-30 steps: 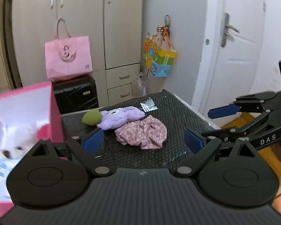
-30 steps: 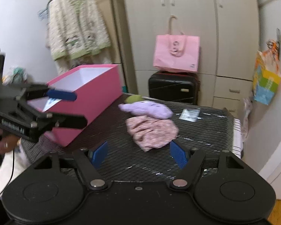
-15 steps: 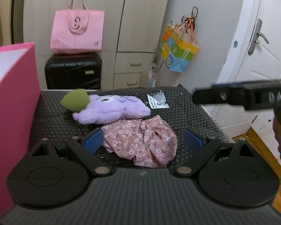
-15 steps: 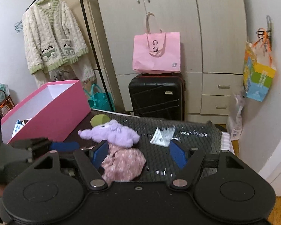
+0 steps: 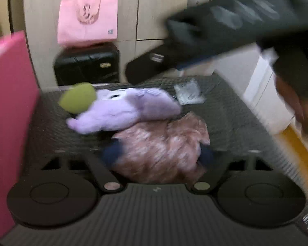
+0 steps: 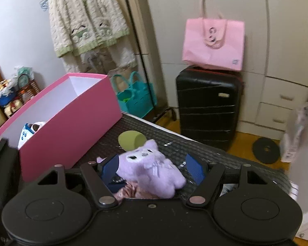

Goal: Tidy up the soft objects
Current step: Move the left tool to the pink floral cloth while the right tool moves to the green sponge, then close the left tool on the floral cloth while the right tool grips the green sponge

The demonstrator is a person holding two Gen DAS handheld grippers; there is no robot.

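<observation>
The left gripper [image 5: 157, 155] has just been closing, and its blue fingers [image 5: 110, 153] now sit against either side of the pink floral cloth [image 5: 160, 143] — the bundle fills the gap between them and looks pinched, though the view is blurred. The cloth lies on the dark mesh surface [image 5: 232, 114], touching the purple plush [image 5: 123, 108] just behind it. A green piece [image 5: 78, 99] sits at the plush's far left end.

The right gripper [image 6: 154, 169] stands about half open with the plush [image 6: 152, 170] between its fingers [image 6: 110, 168] — the left pad is close beside it, the right pad clear of it, nothing clamped. The pink box [image 6: 71, 119] stands open on the surface to the left, near the plush.
</observation>
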